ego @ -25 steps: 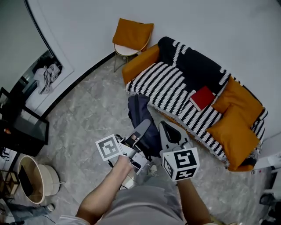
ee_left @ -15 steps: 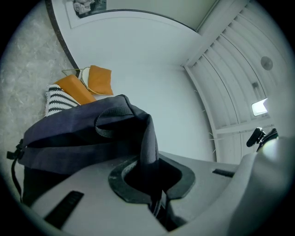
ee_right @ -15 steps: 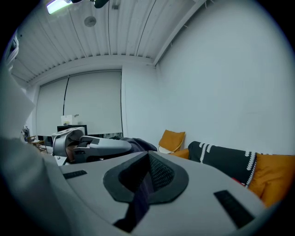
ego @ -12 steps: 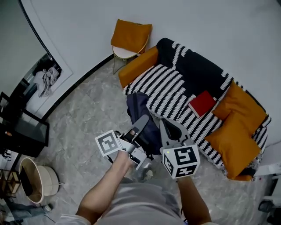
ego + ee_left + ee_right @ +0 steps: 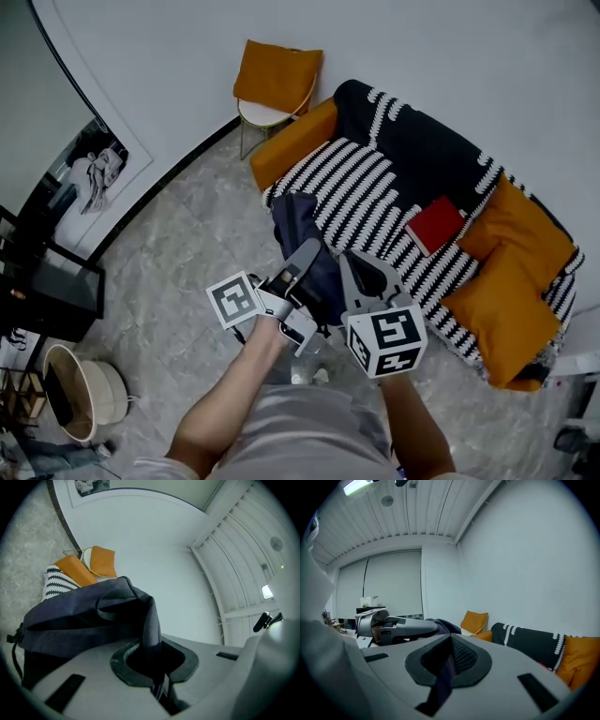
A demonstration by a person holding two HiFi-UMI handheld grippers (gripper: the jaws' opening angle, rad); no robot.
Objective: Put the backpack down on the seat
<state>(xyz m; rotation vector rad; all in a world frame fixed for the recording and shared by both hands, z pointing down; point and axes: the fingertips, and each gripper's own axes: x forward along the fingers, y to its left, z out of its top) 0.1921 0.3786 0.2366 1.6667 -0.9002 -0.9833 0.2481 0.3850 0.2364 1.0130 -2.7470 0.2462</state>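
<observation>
While left tool point(image 5: 310, 249) and right tool point(image 5: 351, 266) clamp its straps point(image 5: 152, 620), backpack point(image 5: 298, 225) hangs at sofa's point(image 5: 375, 192) edge, open floor point(image 5: 187, 248) leftward.

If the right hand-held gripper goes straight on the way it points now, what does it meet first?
The right hand-held gripper, shut on the dark blue fabric backpack, would probably meet the black-and-white striped throw covering the sofa; depth is unclear.
</observation>
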